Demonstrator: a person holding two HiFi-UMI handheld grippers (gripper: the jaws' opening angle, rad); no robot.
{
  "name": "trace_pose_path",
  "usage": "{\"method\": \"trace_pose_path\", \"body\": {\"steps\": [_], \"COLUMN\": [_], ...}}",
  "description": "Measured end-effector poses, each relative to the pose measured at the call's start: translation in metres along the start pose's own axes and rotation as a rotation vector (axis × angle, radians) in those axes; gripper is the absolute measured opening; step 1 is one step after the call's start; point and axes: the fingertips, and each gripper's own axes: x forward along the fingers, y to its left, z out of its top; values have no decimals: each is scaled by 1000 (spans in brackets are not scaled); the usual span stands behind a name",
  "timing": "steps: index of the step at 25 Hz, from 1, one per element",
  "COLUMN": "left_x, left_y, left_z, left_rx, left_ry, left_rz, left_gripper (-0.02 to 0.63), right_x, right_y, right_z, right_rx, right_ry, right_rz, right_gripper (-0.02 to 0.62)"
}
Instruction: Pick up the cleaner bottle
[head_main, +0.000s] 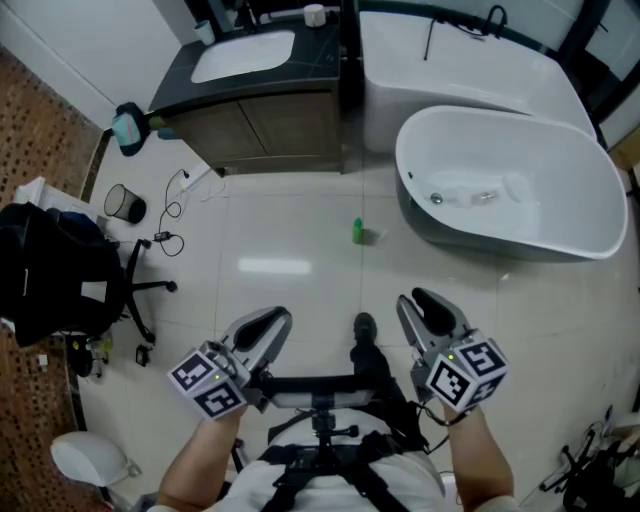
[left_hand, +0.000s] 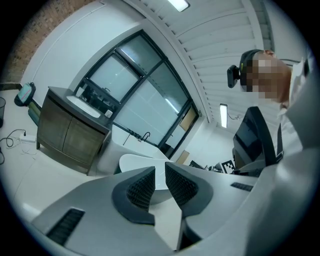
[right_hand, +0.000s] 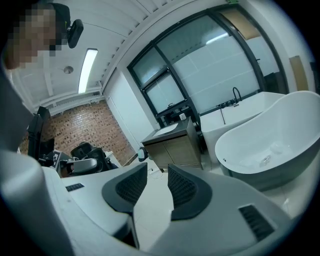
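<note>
- Left claw (left_hand: 160, 172) is clenched on nothing; right claw (right_hand: 157, 172) likewise has its jaws drawn near-together and empty.
- Nothing of the task looks done: the bottle (head_main: 357, 231) stands untouched on the floor (head_main: 280, 225), near the tub (head_main: 430, 228) wall, well apart from both claws.
- Left, I judge: reach, open, grasp, lift.
- Neither gripper view shows the bottle; in the head view it is too small to make out its cap.

Cleaner bottle (head_main: 357, 231) on floor (head_main: 290, 225), beside bathtub (head_main: 450, 228)
</note>
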Motion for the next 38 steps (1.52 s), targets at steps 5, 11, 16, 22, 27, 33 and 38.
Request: {"method": "trace_pose_path", "body": {"steps": [5, 11, 16, 22, 27, 33, 38], "left_x": [26, 59, 74, 78, 71, 50, 31], "left_y": [-1, -3, 0, 10, 19, 37, 50], "left_z": [24, 46, 58, 61, 69, 72, 65], "left_rx": [8, 33, 41, 26, 30, 26, 15], "left_ry": [-28, -52, -69, -54, -38, -24, 10], "left_rz": [32, 59, 72, 59, 25, -18, -66], "left_gripper": [46, 45, 46, 46, 46, 45, 46], "right_x": [17, 26, 38, 50, 52, 60, 58], "right_y": [-9, -30, -44, -40, -31, -4, 13], "right_z": [32, 67, 70, 70, 68, 61, 50], "right_rx": [-39, -79, -93, -84, -70, -67, -52], "right_ry": [14, 16, 44, 51, 45, 16, -9], "right_rz": [55, 95, 114, 104, 58, 20, -51], "right_gripper": [130, 130, 130, 130, 130, 130, 130]}}
